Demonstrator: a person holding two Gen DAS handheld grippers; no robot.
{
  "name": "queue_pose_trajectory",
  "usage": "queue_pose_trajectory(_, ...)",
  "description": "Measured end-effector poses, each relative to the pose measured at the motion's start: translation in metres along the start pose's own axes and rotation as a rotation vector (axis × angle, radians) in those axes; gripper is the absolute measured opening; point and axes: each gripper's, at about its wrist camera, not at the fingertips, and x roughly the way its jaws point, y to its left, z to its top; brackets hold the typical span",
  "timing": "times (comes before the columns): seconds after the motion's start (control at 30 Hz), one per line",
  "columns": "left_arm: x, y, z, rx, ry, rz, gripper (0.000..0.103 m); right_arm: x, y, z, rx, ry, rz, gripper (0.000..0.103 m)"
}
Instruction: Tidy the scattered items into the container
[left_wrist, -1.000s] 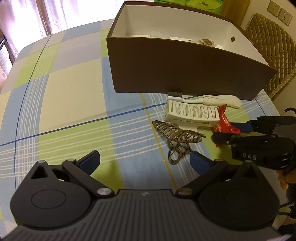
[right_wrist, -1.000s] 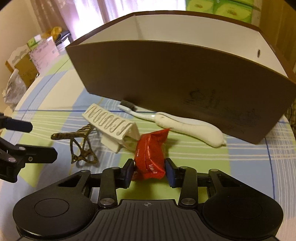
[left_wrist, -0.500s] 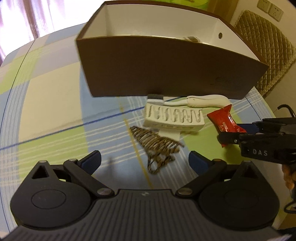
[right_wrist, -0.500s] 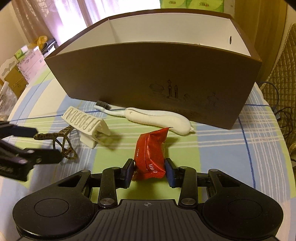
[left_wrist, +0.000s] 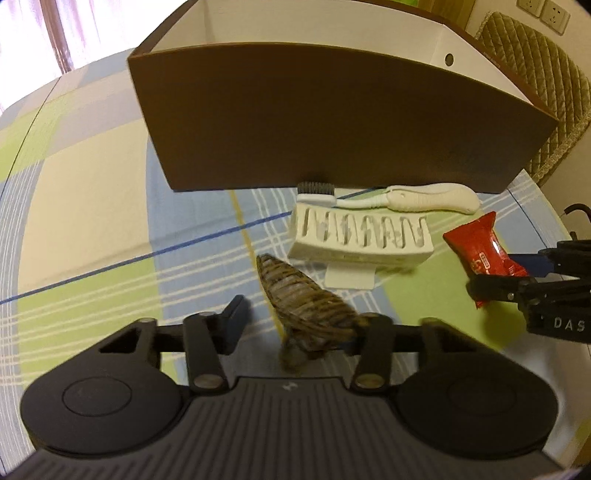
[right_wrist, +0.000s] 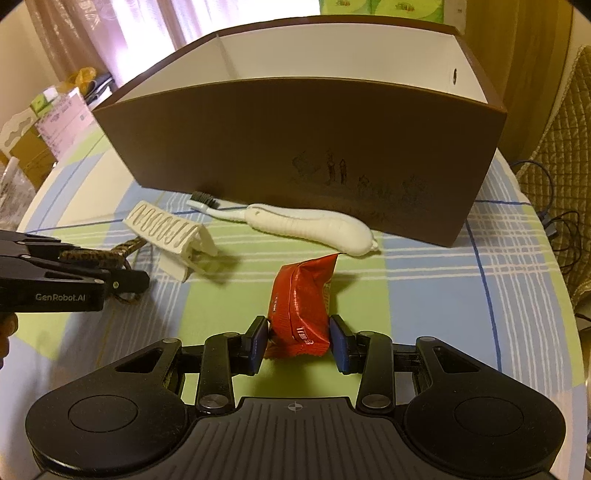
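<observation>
A checked tablecloth (right_wrist: 424, 295) bore the brown box (right_wrist: 295, 147) at upper centre, toothbrush (right_wrist: 306, 225) and white clip (right_wrist: 170, 232) below it.

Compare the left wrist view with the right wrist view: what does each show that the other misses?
Only the left wrist view shows the left gripper from behind, its jaws not yet shut around the brown tortoiseshell hair claw, and two wall sockets.

Only the right wrist view shows the right gripper shut on the red snack packet, the faint drawing on the box front, and pink cartons at left.

Both show the brown cardboard box, white toothbrush, white slotted clip and checked tablecloth.
</observation>
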Motion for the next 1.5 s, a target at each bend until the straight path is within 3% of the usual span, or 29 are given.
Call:
queue_pose_trajectory(0.1,-0.006,0.004,-0.008,0.026,0.0,-0.006,0.02,-0.004,-0.001,-0.007,-0.008,0.002,0.02,0.042)
queue_pose_trajectory(0.5,-0.042,0.011,-0.058,0.057,0.034,-0.018,0.02,-0.031,-0.004,-0.041,-0.027,0.034,0.078,0.044)
queue_pose_trajectory(0.53,-0.045,0.01,-0.062,0.054,0.033,-0.017,0.023,-0.033,-0.005,-0.043,-0.019,0.035,0.078,0.071)
queue_pose_trajectory(0.57,-0.048,0.01,-0.065,0.048,0.03,-0.018,0.033,-0.034,-0.005,-0.044,-0.009,0.032,0.072,0.093)
queue_pose_trajectory(0.6,-0.051,0.011,-0.067,0.041,0.022,-0.019,0.039,-0.038,-0.004,-0.047,0.005,0.003,0.045,0.103)
queue_pose_trajectory(0.63,-0.053,0.011,-0.068,0.034,0.01,-0.019,0.044,-0.042,-0.004,-0.048,0.009,-0.029,0.044,0.103)
queue_pose_trajectory(0.97,-0.066,0.01,-0.048,0.039,-0.053,0.005,0.046,-0.035,0.004,-0.013,-0.087,-0.093,-0.017,0.103)
queue_pose_trajectory(1.03,-0.062,0.009,-0.045,0.039,-0.048,0.017,0.046,-0.027,0.007,-0.005,-0.111,-0.097,-0.027,0.087)
queue_pose_trajectory(1.17,-0.057,0.009,-0.046,0.024,-0.047,0.017,0.046,-0.006,0.007,0.009,-0.106,-0.08,-0.043,0.082)
queue_pose_trajectory(1.23,-0.056,0.009,-0.047,0.022,-0.044,0.014,0.046,0.002,0.005,0.012,-0.106,-0.065,-0.04,0.052)
queue_pose_trajectory(1.27,-0.056,0.008,-0.048,0.021,-0.043,0.014,0.046,0.006,0.004,0.012,-0.106,-0.053,-0.04,0.046)
queue_pose_trajectory(1.4,-0.056,0.01,-0.05,0.016,-0.042,0.013,0.046,0.004,-0.003,0.008,-0.097,-0.048,-0.043,0.033)
queue_pose_trajectory(1.5,-0.055,0.013,-0.051,0.008,-0.041,0.006,0.046,-0.005,-0.01,0.0,-0.085,-0.033,-0.027,0.033)
